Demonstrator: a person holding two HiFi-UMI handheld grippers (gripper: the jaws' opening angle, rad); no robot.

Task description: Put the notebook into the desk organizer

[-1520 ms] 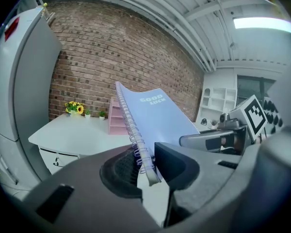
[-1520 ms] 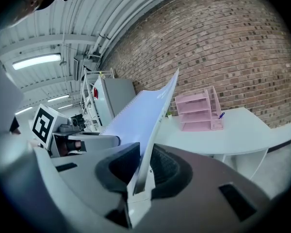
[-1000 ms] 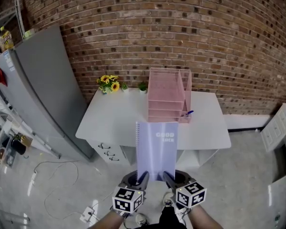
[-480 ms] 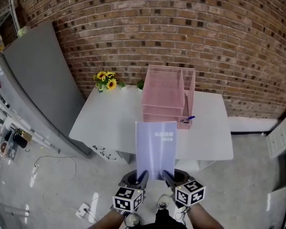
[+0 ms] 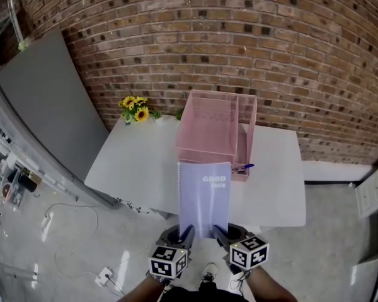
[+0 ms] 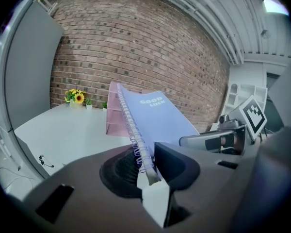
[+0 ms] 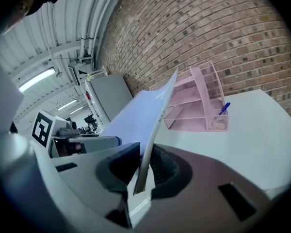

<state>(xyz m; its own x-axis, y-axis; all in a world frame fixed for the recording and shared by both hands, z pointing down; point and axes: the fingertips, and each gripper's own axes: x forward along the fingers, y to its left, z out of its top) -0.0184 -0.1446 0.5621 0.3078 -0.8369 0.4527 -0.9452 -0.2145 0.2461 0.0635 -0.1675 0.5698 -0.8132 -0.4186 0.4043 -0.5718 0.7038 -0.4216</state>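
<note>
Left gripper (image 5: 188,233): jaws clamped on the notebook's (image 5: 205,194) near spiral corner.
Right gripper (image 5: 218,233): jaws clamped on its near right corner.
Notebook: held in the air, short of the tabletop (image 5: 135,165).
Organizer (image 5: 209,128): far on the tabletop, notebook not yet inside.
Left to do: approach, insert.

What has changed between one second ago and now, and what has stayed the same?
The person has carried the notebook nearer to the desk; the pink desk organizer now looks larger in the head view. Nothing was taken hold of or let go. The left gripper and right gripper stay shut on the notebook's near corners.
</note>
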